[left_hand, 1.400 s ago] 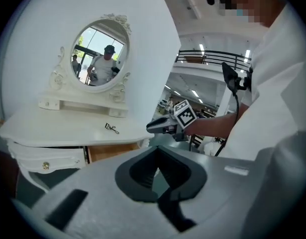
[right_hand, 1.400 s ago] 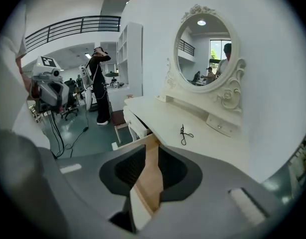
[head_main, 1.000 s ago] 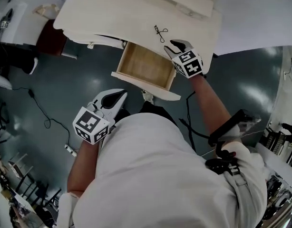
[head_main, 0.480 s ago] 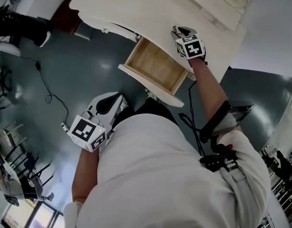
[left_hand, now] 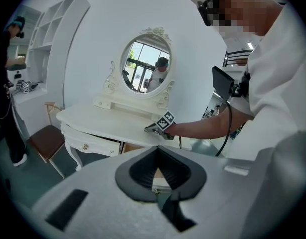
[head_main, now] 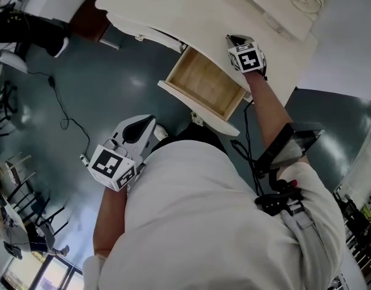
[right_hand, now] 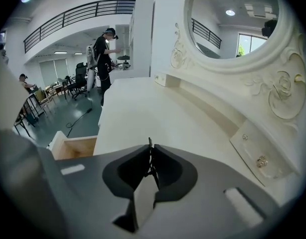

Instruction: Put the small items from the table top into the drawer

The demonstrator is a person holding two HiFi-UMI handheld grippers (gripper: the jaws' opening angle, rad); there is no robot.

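My right gripper (head_main: 232,40) rests on the white dressing table top (head_main: 191,11), just behind the open wooden drawer (head_main: 203,86). Its jaws have just been closing and now pinch a small black wire item (right_hand: 150,157) that pokes up between the tips of the right gripper (right_hand: 150,146). In the head view the gripper hides that item. My left gripper (head_main: 148,122) hangs low near my body, well in front of the drawer, with its tips together and nothing in them. In the left gripper view, the left gripper (left_hand: 157,148) faces the table (left_hand: 108,121) and the right gripper (left_hand: 150,129).
An oval mirror (right_hand: 232,19) in a carved frame stands at the back of the table, above a little knobbed drawer (right_hand: 262,158). A brown chair (head_main: 92,20) sits at the table's left end. A cable (head_main: 58,110) lies on the grey floor. A person (right_hand: 103,49) stands far off.
My right gripper has come down onto the table top over the black wire item and closed on it; the item no longer shows in the head view. The left gripper has barely shifted.
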